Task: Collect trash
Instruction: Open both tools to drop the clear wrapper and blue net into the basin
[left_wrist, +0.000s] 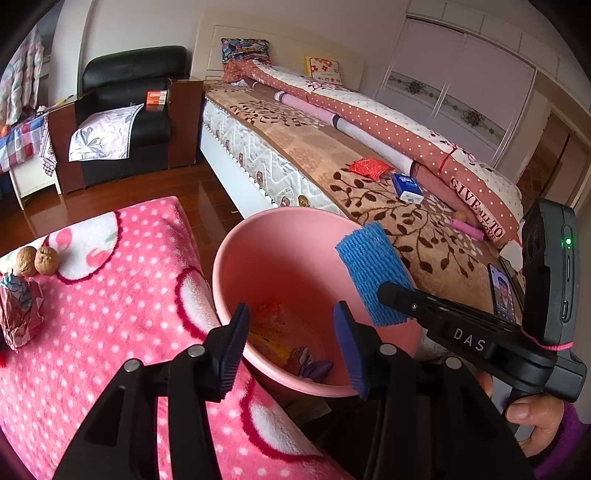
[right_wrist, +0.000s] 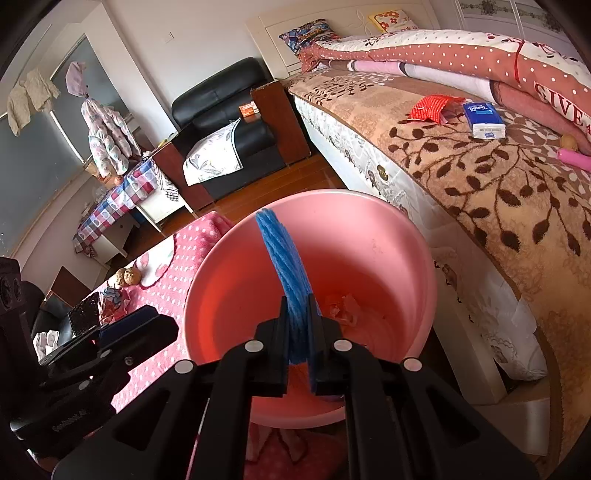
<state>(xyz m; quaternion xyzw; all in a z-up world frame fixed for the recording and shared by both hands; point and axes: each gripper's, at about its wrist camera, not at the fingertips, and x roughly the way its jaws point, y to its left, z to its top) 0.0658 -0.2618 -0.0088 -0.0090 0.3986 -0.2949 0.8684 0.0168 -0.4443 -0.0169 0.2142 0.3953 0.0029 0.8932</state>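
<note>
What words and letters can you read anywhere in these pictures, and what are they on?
"DAS": on the right gripper's black arm.
"GIVE", then "ALL TO" and a partly hidden word: on the red polka-dot quilt.
Blue tissue pack: white brand lettering, too blurred to read.
Orange box on the black armchair: print too small.
Left gripper's handle, in the right wrist view: embossed lettering, too faint.

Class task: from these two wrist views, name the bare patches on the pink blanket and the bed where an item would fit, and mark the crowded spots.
Free: pink blanket between walnuts and pink bin; bed's leaf-print cover from the mattress edge to the tissue pack. Crowded: red wrapper beside the tissues; crumpled packet below the walnuts.
</note>
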